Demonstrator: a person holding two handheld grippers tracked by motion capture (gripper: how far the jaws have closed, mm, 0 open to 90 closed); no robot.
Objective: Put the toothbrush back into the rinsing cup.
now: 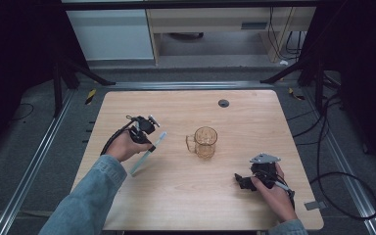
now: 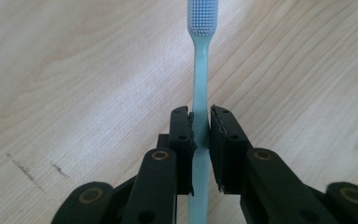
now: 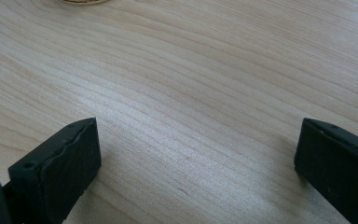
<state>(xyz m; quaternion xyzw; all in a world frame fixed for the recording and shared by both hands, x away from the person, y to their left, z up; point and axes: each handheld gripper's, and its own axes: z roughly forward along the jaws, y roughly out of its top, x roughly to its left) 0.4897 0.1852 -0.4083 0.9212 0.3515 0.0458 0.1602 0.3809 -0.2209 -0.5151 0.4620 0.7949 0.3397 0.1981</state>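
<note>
Nearest the person, the right gripper (image 1: 240, 180) sits low over the table (image 1: 235, 117), on the near right of the glass mug (image 1: 205, 142) and well apart from it, jaws spread wide over bare wood with nothing between them. In its own view the mug's amber base (image 3: 79, 1) just peeks in at the top edge. Farther in, on the mug's left, the left gripper (image 2: 200, 122) is pinching a pale blue toothbrush (image 2: 200, 88) by its handle, jaws pressed tight on either side. The bristled head (image 2: 203, 17) points away from the jaws, the handle's tail slanting back toward the person. The mug stands upright mid-table, handle facing left.
</note>
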